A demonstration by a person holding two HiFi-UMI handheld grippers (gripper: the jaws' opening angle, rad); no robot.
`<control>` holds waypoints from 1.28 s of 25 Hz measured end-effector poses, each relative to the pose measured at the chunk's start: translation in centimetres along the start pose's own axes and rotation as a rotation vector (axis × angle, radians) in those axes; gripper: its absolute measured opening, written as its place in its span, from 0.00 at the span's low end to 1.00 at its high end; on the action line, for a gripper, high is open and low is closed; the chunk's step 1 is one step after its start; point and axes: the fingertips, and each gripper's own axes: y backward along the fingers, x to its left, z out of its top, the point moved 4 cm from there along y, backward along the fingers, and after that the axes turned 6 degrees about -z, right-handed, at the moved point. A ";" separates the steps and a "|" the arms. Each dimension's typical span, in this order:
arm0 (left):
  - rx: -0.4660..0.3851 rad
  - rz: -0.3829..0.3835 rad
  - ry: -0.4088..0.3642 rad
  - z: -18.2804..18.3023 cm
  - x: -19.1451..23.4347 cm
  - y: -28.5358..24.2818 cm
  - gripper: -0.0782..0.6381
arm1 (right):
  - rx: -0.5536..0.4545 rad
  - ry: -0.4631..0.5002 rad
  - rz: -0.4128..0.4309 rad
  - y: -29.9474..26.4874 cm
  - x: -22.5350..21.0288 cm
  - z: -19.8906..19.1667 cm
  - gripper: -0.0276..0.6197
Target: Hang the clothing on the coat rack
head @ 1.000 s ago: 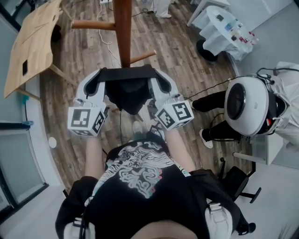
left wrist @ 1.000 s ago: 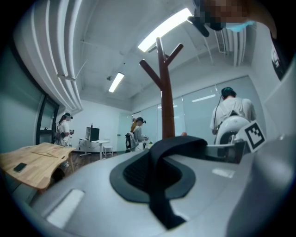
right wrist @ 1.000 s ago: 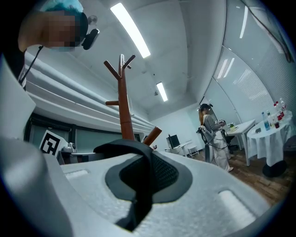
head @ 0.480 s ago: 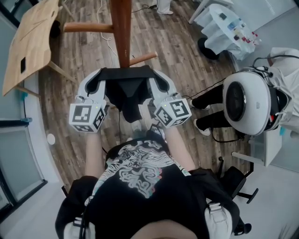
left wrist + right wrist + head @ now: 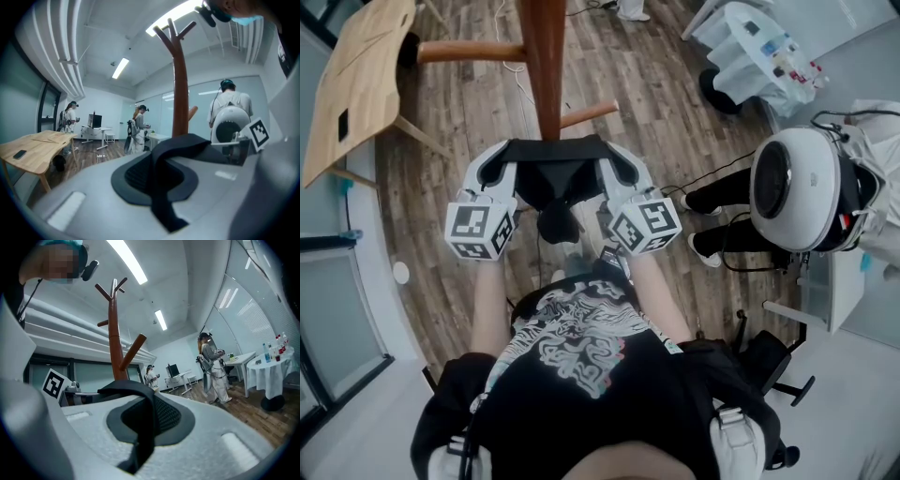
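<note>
A black garment (image 5: 555, 174) is stretched between my two grippers in front of my chest, and part of it sags down in the middle. My left gripper (image 5: 506, 161) is shut on its left end. My right gripper (image 5: 613, 161) is shut on its right end. The brown wooden coat rack (image 5: 542, 66) stands just beyond the garment, with pegs pointing left and right. In the left gripper view the black fabric (image 5: 164, 168) lies across the jaw pad, and the rack pole (image 5: 180, 93) rises behind it. The right gripper view shows the fabric (image 5: 143, 413) and the rack (image 5: 113, 338) likewise.
A wooden table (image 5: 356, 84) stands at the far left. A person with a round white device (image 5: 792, 199) is at the right, beside a cloth-covered round table (image 5: 750, 56). An office chair (image 5: 778, 367) is at lower right. Cables run over the wooden floor. Other people stand in the background.
The sagging middle of the garment has drawn up and looks smaller. Both grippers keep their hold and have shifted slightly.
</note>
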 end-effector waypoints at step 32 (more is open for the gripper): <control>0.135 -0.062 0.077 -7.5 -0.9 -1.2 0.12 | 0.145 0.011 0.047 -0.3 0.5 -6.6 0.06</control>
